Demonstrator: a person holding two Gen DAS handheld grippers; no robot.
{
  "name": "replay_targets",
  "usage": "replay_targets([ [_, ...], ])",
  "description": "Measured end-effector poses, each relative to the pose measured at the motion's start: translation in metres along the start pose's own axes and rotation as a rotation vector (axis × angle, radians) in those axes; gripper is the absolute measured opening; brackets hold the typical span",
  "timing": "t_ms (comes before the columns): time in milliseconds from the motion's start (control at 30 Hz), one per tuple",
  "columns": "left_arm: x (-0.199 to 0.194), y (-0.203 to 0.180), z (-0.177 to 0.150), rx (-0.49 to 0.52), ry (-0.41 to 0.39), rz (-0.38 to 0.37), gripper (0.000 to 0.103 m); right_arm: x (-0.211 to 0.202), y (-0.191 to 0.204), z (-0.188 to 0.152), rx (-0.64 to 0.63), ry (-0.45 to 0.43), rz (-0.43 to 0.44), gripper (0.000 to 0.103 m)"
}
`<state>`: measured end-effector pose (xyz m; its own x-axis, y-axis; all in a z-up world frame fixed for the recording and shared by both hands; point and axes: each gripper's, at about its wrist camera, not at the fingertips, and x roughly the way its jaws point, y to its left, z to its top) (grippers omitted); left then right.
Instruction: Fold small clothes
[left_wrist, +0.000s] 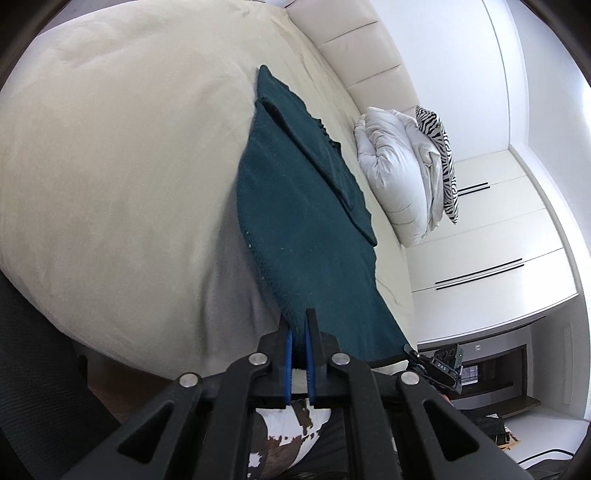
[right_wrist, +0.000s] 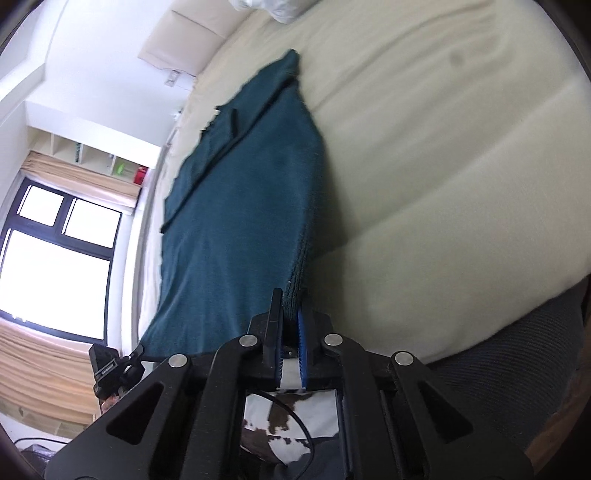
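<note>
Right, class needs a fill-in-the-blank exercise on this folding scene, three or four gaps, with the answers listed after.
1. Both grippers are shut on the hem of a dark ____ garment.
2. The garment lies on a cream ____, near the left gripper and the right gripper.
3. Behind the white duvet stands a pillow with a ____ pattern.
4. In the right wrist view, a ____ lets in bright daylight on the left.

Answers: green; bed; zebra; window

Bed (left_wrist: 110, 166) open (duvet (left_wrist: 395, 177) aside).
</note>
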<state>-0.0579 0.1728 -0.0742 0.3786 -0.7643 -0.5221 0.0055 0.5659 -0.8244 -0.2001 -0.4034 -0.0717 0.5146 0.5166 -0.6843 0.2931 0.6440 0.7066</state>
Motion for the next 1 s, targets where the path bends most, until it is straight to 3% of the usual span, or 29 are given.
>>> replay_targets([
  [300, -0.016, -0.035, 0.053, -0.008, -0.116, -0.147, 0.007, -0.006, 0.07, 0.04, -0.057, -0.074, 0.17, 0.005],
  [500, -0.018, -0.063, 0.098, 0.013, -0.185, -0.225, 0.007, -0.012, 0.101, 0.084, -0.037, -0.194, 0.285, 0.005],
  [800, 0.006, -0.065, 0.154, -0.028, -0.229, -0.231, 0.007, -0.001, 0.112, 0.163, 0.016, -0.318, 0.308, 0.005],
  [1000, 0.041, -0.068, 0.211, -0.05, -0.252, -0.203, 0.007, 0.031, 0.105, 0.229, 0.06, -0.364, 0.249, 0.005],
])
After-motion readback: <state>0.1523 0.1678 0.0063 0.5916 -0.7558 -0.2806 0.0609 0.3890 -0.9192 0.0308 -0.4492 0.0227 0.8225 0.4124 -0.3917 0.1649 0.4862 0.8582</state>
